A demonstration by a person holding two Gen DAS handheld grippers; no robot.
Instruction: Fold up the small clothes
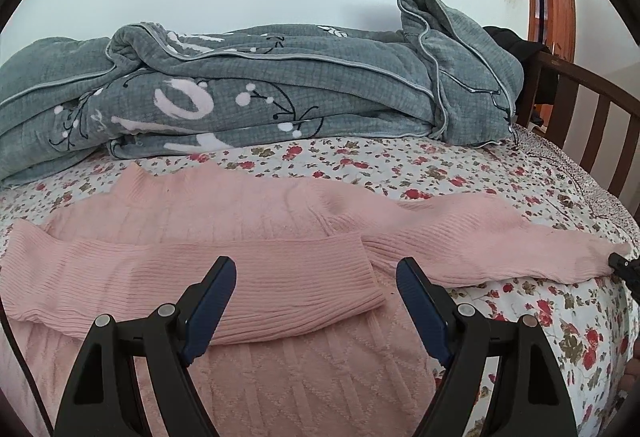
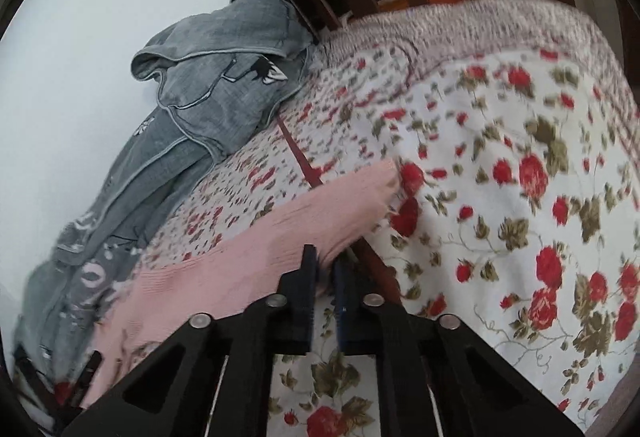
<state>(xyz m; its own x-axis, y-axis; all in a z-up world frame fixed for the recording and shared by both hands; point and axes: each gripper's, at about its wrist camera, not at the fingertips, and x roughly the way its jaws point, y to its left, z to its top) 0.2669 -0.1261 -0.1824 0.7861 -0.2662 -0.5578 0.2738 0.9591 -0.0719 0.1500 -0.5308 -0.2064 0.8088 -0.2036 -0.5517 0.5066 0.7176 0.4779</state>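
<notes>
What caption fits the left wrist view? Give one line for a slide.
Open left gripper above a pink sweater, one sleeve folded across.

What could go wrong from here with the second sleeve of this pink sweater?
1. The right claw pinches only the edge of the outstretched ribbed pink sleeve, so the knit could slip out mid-fold.
2. The left claw hangs open above the already folded pink sleeve; dipping lower might drag that fold askew.
3. The pink knitted sweater lies on a soft floral bedsheet, so pulling could bunch it.
</notes>
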